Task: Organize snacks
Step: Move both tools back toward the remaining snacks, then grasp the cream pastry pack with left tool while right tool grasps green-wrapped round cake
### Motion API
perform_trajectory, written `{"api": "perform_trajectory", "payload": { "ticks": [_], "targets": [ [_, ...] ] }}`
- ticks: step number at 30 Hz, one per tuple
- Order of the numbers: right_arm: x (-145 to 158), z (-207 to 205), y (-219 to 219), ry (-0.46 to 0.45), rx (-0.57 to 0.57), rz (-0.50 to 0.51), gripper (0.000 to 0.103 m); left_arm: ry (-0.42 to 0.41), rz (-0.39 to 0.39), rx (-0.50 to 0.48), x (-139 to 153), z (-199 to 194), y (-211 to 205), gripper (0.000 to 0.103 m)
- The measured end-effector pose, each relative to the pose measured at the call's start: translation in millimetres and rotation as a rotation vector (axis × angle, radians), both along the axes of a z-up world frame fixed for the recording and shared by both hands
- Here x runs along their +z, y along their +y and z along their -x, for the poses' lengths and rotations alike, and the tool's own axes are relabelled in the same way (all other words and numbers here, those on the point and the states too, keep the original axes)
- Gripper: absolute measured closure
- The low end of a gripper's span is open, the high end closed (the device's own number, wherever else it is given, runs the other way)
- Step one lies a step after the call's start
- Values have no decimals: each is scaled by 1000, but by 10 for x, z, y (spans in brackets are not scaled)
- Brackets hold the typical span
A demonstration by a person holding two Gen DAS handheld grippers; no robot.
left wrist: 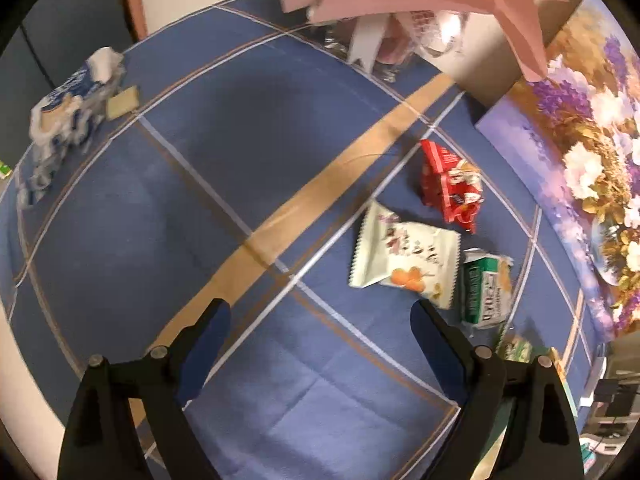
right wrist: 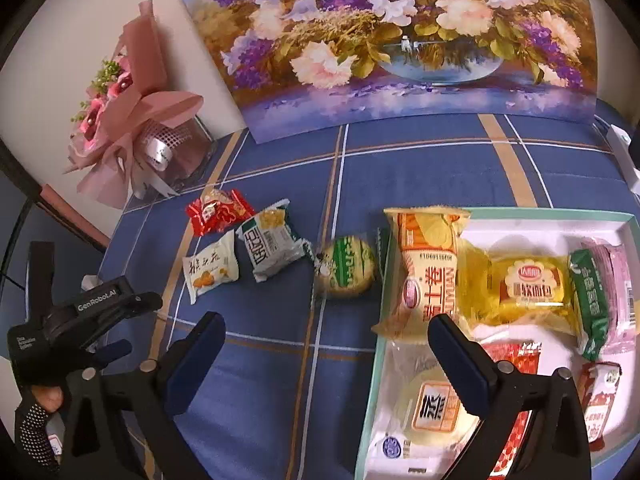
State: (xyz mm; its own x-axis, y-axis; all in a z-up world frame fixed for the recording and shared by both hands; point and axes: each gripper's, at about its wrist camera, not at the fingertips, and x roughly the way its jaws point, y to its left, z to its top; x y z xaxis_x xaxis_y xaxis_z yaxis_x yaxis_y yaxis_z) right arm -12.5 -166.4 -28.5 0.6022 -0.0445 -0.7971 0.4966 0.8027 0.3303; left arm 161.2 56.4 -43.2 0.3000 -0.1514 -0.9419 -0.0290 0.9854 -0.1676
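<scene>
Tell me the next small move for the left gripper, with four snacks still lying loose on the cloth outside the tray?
Probably ease the left gripper toward the white pouch with the orange picture and lower over it. The jaws stand open and empty above bare blue tablecloth, and that pouch lies flat, nearest the fingers, with the red packet and green-and-white packet beside it. The tray is already partly filled.

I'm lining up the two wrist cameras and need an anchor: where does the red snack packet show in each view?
Left wrist: the red snack packet lies right of centre on the blue tablecloth, just above the white packet with orange fruit.
Right wrist: the red snack packet lies left of centre, above the same white packet.
Shared landmark: the flower painting.
</scene>
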Motion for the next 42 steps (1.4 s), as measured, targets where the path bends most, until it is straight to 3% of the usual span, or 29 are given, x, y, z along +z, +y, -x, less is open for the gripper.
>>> {"api": "perform_trajectory", "payload": {
  "ticks": [11, 17, 32, 34, 36, 42],
  "targets": [
    [-83, -483, 36, 53, 37, 12, 30, 9, 32, -122, -216, -318, -317, 12],
    [-228, -767, 23, 114, 78, 43, 38, 12, 16, -193, -297, -471, -466, 12],
    [-354, -1022, -210, 181, 90, 78, 42, -4, -64, -263, -396, -606, -915, 14],
    [-342, -1023, -223, 176, 92, 71, 42, -10, -79, -261, -395, -597, -937, 14],
    [-334, -1032, -223, 175, 95, 74, 42, -18, -119, -255, -390, -553, -930, 23],
    [-351, -1046, -215, 190, 109, 85, 46, -34, -127, -242, -354, -496, -815, 24]
  ]
}}
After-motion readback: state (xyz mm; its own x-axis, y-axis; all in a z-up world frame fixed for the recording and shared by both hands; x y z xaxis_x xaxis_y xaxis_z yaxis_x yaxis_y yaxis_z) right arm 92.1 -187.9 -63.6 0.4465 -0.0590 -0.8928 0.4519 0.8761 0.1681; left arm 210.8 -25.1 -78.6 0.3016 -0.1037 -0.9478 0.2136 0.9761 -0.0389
